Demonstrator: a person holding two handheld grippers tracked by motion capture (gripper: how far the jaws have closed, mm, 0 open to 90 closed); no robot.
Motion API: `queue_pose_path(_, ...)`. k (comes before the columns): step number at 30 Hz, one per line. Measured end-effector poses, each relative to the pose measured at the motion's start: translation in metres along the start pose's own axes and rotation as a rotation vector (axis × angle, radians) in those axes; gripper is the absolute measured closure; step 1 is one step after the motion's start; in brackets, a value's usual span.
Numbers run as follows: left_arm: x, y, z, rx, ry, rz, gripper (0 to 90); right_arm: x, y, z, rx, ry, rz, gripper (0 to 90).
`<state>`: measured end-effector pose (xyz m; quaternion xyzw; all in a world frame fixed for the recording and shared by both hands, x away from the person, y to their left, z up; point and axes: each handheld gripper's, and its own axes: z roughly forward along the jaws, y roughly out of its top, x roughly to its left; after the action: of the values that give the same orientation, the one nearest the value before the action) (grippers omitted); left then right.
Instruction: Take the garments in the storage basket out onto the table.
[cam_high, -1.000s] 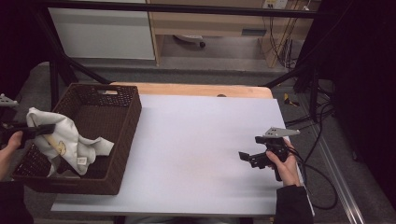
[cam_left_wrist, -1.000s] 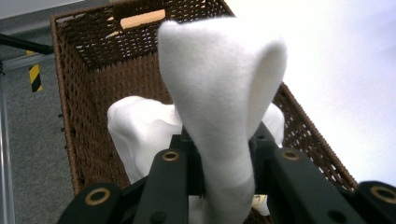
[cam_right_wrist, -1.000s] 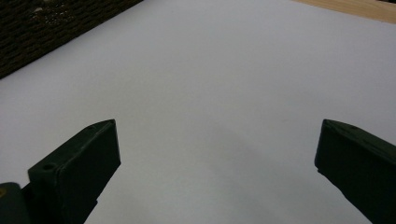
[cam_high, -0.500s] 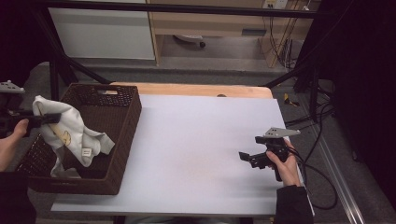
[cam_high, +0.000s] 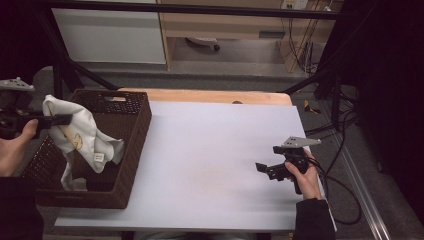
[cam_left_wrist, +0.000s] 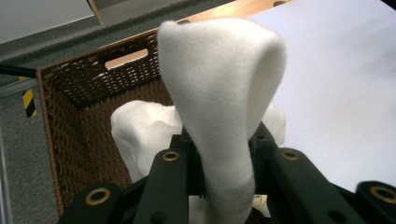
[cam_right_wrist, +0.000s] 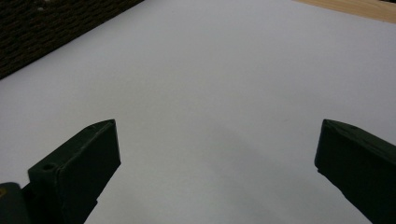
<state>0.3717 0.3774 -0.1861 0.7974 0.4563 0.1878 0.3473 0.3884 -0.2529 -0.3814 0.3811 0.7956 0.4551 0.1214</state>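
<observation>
High view: cloth (cam_high: 80, 135) above basket (cam_high: 131, 150) rim (lifted).

high view: fixed above the near side, facing forward and down; takes in the whole white table (cam_high: 210, 150), the wicker basket (cam_high: 132, 150) at left, and floor beyond.
left gripper view: very near, looking along its jaws over the basket (cam_left_wrist: 56, 121) toward the far right; a white cloth (cam_left_wrist: 224, 93) blocks much of it.
right gripper view: low and near the tabletop (cam_right_wrist: 210, 84), probably facing left.
shared: the basket (cam_right_wrist: 56, 28) and tabletop (cam_left_wrist: 336, 70).
</observation>
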Motion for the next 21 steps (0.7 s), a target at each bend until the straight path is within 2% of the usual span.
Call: queue_pose_path(21,-0.023,0.03,0.014,-0.011,-0.049,0.058,74.5,0.0,0.0,0.0,0.0,0.001,0.002,0.8)
